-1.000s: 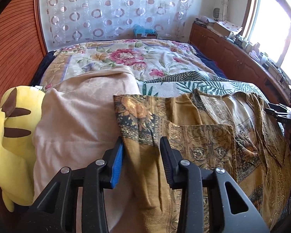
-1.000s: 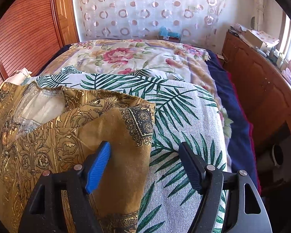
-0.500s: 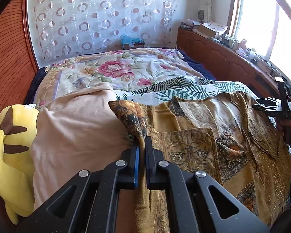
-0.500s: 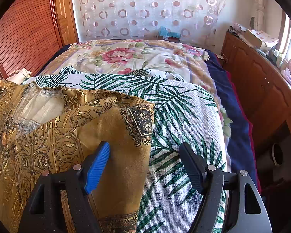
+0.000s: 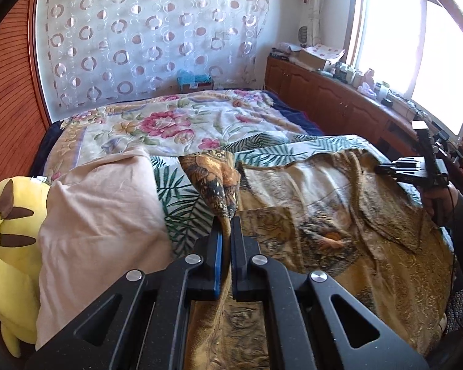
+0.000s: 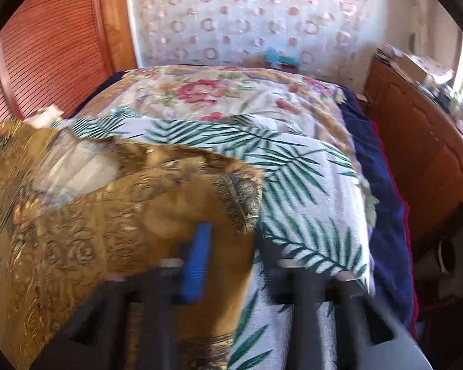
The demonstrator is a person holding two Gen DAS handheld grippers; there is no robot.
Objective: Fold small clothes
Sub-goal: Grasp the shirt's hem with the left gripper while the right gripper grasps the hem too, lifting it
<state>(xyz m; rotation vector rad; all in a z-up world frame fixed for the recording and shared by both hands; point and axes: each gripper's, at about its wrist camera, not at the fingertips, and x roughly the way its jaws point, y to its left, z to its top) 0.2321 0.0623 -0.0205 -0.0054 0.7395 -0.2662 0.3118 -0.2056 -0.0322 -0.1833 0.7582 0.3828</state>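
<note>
Left wrist view: left gripper (image 5: pixel 227 231) pressed together on a sleeve of the gold patterned shirt (image 5: pixel 339 234), pinched cloth lifted into a peak just beyond the fingertips. Rest of shirt spread flat over the palm-leaf towel (image 5: pixel 182 203) on the bed, right of centre. Beige pillow (image 5: pixel 98 215) to the left, yellow plush toy (image 5: pixel 6 240) at far left edge. Right gripper (image 5: pixel 382 169) at the shirt's right edge, held by a hand (image 5: pixel 440 203).

Right wrist view, blurred: right gripper (image 6: pixel 228 246) closing, jaws still apart, shirt sleeve (image 6: pixel 157 215) between them; contact with the blue pad (image 6: pixel 197 262) cannot be told. Palm-leaf towel (image 6: pixel 308 203) to the right, floral bedspread (image 6: pixel 225 92) farther off.
</note>
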